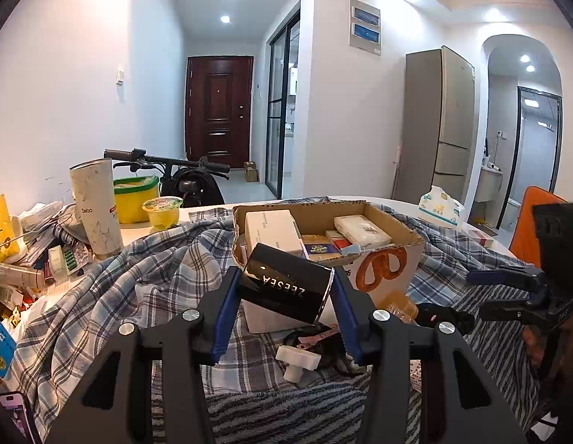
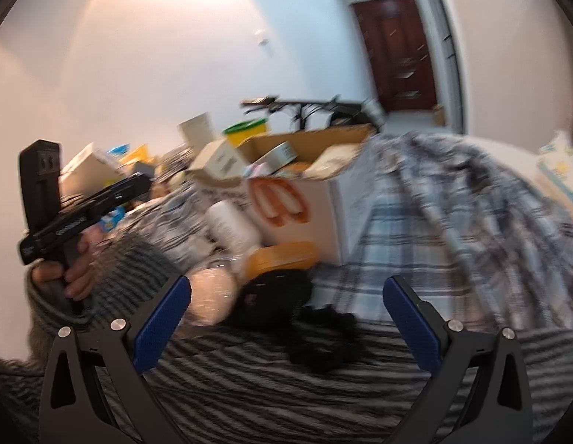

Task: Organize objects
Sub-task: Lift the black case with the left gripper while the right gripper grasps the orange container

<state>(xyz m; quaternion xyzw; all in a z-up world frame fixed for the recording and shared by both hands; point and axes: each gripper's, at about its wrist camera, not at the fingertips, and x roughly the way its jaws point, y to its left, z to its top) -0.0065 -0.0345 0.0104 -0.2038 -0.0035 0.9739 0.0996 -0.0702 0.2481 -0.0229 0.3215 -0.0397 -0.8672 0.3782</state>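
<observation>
My left gripper is shut on a black cylinder marked ZEESEA, which sits tilted between the blue pads. It hangs just in front of an open cardboard box with an orange pretzel print, holding several small packs. The box also shows in the blurred right wrist view. My right gripper is open wide above a black fuzzy item and an orange-lidded jar, and touches neither. From the left wrist view the right gripper is at the far right. A hand holds the left gripper.
A plaid cloth and a striped blanket cover the table. At the left stand a white tumbler, a yellow tub, a jelly cup and piled clutter. A white plastic piece lies below the cylinder. A tissue pack lies behind the box.
</observation>
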